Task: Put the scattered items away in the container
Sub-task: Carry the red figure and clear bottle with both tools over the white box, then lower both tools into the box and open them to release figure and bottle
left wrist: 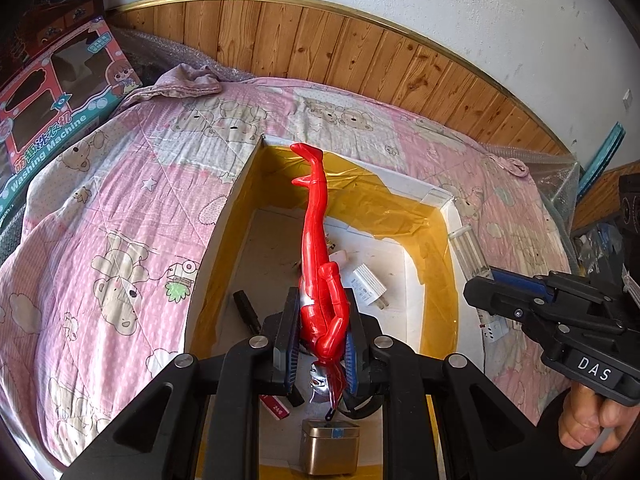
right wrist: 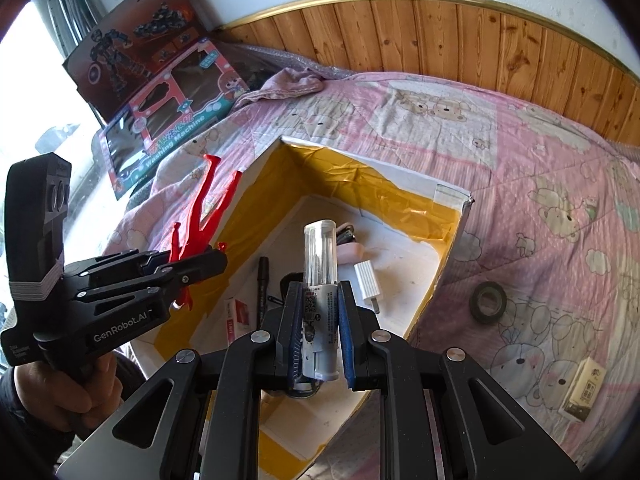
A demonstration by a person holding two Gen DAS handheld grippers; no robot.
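Note:
An open white cardboard box [left wrist: 240,184] lined with yellow tape sits on a pink bear-print quilt. My left gripper [left wrist: 322,320] is shut on a red toy figure [left wrist: 316,216], held over the box with its legs pointing away. My right gripper [right wrist: 319,308] is shut on a small grey bottle with a clear cap [right wrist: 320,256], also above the box [right wrist: 452,192]. The right wrist view shows the left gripper [right wrist: 200,264] with the red figure [right wrist: 200,212] at the box's left wall. In the left wrist view the right gripper [left wrist: 486,296] and bottle [left wrist: 468,248] hang at the box's right wall.
Inside the box lie a white charger plug [right wrist: 368,280], a black marker [right wrist: 262,284], a red-and-white packet [right wrist: 236,316] and a metallic cube [left wrist: 330,446]. A black tape roll [right wrist: 488,302] and a small pack [right wrist: 580,392] rest on the quilt. Toy cartons [right wrist: 168,128] lean at the far left.

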